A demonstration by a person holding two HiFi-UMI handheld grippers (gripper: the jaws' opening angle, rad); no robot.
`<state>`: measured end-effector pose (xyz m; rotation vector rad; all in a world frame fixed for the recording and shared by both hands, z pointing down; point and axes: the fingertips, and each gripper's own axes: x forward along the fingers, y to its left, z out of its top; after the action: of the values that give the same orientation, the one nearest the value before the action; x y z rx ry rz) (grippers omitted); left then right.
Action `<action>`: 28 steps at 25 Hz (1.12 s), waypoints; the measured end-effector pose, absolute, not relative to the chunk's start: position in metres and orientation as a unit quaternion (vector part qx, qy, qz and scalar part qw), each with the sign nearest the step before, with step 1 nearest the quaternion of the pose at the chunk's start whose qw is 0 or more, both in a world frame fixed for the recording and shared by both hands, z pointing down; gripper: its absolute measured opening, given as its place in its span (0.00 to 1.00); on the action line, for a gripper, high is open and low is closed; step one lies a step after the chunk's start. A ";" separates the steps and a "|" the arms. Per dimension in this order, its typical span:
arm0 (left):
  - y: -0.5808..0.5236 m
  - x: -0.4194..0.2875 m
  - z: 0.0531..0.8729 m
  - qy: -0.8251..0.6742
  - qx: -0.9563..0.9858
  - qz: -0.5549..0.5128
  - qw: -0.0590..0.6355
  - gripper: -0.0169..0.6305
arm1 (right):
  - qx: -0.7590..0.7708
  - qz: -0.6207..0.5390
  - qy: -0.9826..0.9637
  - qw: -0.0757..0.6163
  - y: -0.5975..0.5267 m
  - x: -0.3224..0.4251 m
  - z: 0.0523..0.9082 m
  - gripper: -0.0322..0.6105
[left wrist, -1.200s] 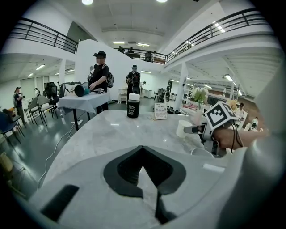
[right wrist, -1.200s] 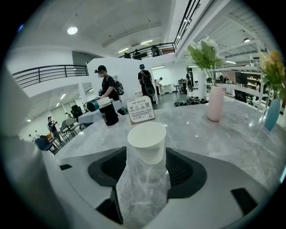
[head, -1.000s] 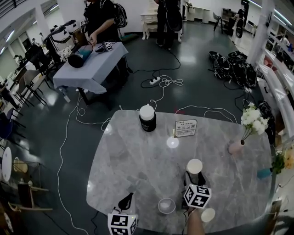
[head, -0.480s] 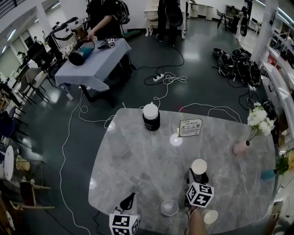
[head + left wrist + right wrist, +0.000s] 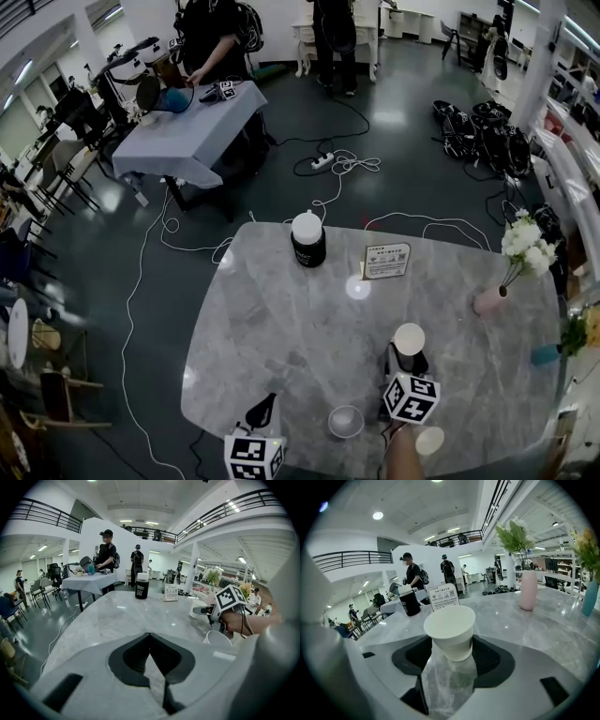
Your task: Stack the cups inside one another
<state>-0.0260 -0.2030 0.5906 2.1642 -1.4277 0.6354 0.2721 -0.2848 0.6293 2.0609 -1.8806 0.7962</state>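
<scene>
A white paper cup (image 5: 408, 338) stands upright near the table's right side, and my right gripper (image 5: 408, 356) is shut on its lower part. In the right gripper view the cup (image 5: 450, 629) fills the gap between the black pads. A second cup (image 5: 345, 422) sits open side up on the marble table (image 5: 281, 319), just left of the right gripper's marker cube. A third cup (image 5: 429, 441) rests by the front edge, right of that hand. My left gripper (image 5: 260, 405) hovers at the front left, shut and holding nothing; its tips (image 5: 149, 637) meet over bare marble.
A black canister with a white lid (image 5: 307, 239) and a small sign card (image 5: 386, 261) stand at the table's far side. A pink vase with white flowers (image 5: 487, 300) is at the right edge. Cables lie on the floor beyond; people stand at a far table.
The head view has shifted slightly. Both grippers and the three cups keep their places on the table.
</scene>
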 end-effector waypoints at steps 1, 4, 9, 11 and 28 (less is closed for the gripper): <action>-0.203 -0.025 0.589 -0.520 0.789 0.230 0.234 0.02 | 0.706 0.272 -0.643 0.120 -0.284 0.273 0.628 0.43; -0.200 -0.024 0.587 -0.517 0.790 0.230 0.236 0.02 | 0.705 0.273 -0.643 0.122 -0.279 0.273 0.626 0.43; -0.193 -0.024 0.584 -0.514 0.793 0.227 0.234 0.02 | 0.706 0.272 -0.642 0.123 -0.270 0.273 0.618 0.43; -0.191 -0.025 0.582 -0.515 0.793 0.227 0.235 0.02 | 0.707 0.269 -0.642 0.121 -0.268 0.272 0.614 0.43; -0.179 -0.019 0.552 -0.503 0.814 0.194 0.218 0.02 | 0.712 0.247 -0.648 0.109 -0.230 0.258 0.560 0.43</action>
<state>-0.0192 -0.1786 0.5515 2.2530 -1.3931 0.5360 0.2577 -0.2303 0.5603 2.0937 -1.9054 0.7268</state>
